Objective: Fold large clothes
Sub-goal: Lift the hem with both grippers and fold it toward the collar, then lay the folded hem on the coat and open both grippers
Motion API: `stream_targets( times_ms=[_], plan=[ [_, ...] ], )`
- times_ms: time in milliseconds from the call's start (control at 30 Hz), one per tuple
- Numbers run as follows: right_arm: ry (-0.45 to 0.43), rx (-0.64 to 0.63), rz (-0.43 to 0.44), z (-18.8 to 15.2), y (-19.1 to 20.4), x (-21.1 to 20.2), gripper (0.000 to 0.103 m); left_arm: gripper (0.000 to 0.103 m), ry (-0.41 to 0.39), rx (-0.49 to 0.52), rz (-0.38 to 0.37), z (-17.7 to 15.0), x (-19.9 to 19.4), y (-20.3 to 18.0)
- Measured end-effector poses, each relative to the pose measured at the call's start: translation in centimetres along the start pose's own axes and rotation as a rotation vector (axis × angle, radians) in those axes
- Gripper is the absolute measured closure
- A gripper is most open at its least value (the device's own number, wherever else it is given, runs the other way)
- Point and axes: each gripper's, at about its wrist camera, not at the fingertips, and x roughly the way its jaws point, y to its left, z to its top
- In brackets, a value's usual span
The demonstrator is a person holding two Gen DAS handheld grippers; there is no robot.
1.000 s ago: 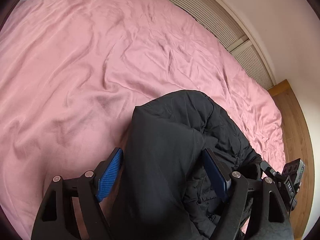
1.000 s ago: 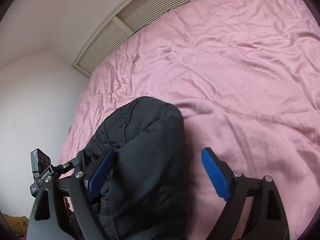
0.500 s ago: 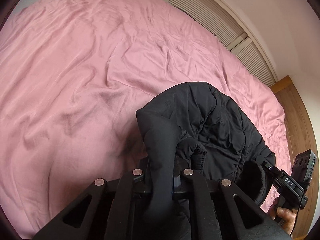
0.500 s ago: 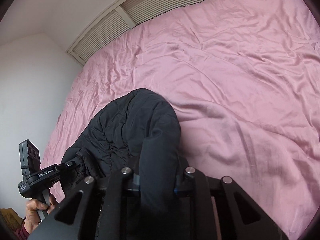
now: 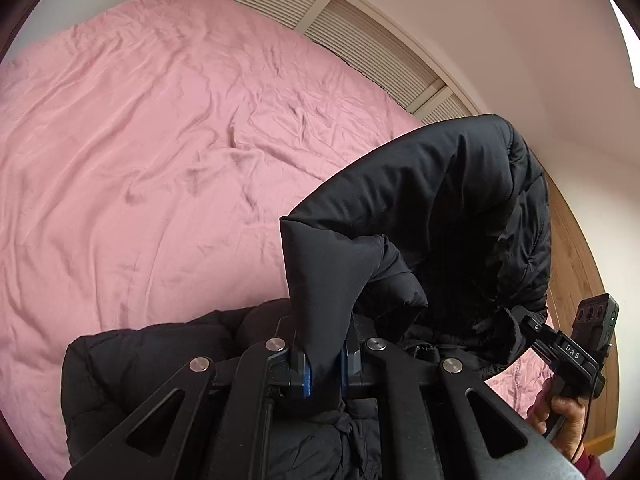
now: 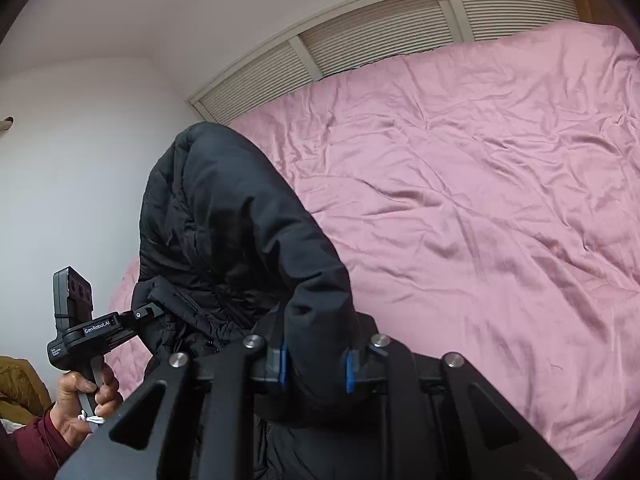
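Now your left gripper point(image 5: 323, 364) has just closed and pinches a fold of the black puffer jacket point(image 5: 432, 208), and your right gripper point(image 6: 316, 368) has clamped another thick fold of it point(image 6: 224, 232). Between them the jacket hangs lifted above the pink bedsheet point(image 5: 160, 152), near the bed's edge closest to you, with its lower part bunched beneath the grippers.
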Motion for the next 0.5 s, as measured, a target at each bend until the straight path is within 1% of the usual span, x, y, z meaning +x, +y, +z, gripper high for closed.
stream_targets(
  times_ms=[133,233,333,500],
  plan=[
    [-0.010,0.011,0.018,-3.3,0.6,-3.1,0.084,0.094,0.014,0.031,-0.006,-3.3,-2.4,0.0],
    [-0.010,0.050,0.027,-6.3,0.2,-4.7,0.084,0.094,0.034,0.054,0.005,-6.2,-3.6,0.5],
    [0.001,0.093,0.017,-9.6,-0.7,-5.4,0.084,0.094,0.054,0.059,0.011,-9.2,-4.0,1.4],
    [0.033,0.171,-0.007,-14.6,-2.7,-5.4,0.084,0.094,0.093,0.080,0.061,-13.4,-3.5,2.9]
  ],
)
